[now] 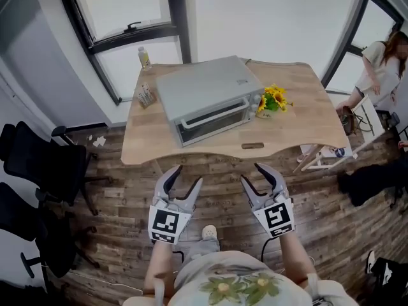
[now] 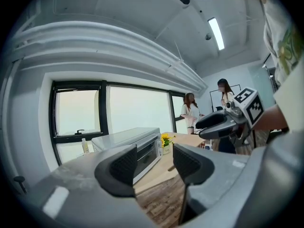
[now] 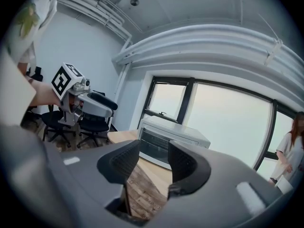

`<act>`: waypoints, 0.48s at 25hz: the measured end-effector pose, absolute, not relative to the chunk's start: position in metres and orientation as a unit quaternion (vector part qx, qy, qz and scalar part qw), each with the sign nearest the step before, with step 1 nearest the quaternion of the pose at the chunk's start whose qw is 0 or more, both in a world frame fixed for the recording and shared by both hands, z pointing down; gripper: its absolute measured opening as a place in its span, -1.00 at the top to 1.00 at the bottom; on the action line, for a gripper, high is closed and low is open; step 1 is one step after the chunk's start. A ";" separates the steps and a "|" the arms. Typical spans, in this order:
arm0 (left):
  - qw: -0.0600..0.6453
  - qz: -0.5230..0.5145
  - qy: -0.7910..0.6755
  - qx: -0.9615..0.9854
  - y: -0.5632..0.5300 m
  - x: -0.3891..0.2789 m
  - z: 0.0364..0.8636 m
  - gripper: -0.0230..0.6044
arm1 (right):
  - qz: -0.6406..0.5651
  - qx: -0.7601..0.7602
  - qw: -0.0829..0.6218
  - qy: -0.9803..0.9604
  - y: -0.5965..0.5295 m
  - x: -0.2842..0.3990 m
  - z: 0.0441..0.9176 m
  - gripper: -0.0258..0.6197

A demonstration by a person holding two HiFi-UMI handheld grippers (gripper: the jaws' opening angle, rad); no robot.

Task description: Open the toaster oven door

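A silver toaster oven (image 1: 207,97) sits on the wooden table (image 1: 299,116) with its glass door shut and the handle bar along the door's top edge. It also shows in the left gripper view as the toaster oven (image 2: 135,146) and in the right gripper view as the toaster oven (image 3: 171,144). My left gripper (image 1: 183,180) is held over the floor in front of the table, open, nothing between its jaws. My right gripper (image 1: 263,176) hangs beside it, also open and empty. Both are well short of the oven.
A vase of sunflowers (image 1: 273,99) stands right of the oven; a bottle (image 1: 145,57) and a small carton (image 1: 146,95) stand at its left. Black office chairs (image 1: 38,164) are at the left. A person (image 1: 382,65) stands at the far right by a white stool (image 1: 331,152).
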State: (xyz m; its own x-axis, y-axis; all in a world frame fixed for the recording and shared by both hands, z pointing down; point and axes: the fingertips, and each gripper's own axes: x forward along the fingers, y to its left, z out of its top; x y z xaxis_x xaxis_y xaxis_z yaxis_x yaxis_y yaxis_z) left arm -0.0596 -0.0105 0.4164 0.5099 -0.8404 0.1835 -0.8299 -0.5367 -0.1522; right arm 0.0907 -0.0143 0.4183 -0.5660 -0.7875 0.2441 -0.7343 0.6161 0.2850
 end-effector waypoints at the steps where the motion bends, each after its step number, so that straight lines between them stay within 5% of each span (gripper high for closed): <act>1: 0.023 -0.120 0.479 -0.869 -0.017 -0.062 0.417 0.17 | -0.077 0.433 0.178 -0.880 -0.020 0.089 0.419 0.36; 12: 0.040 -0.151 0.449 -0.880 -0.080 -0.080 0.425 0.17 | -0.082 0.451 0.210 -0.863 -0.077 0.073 0.430 0.32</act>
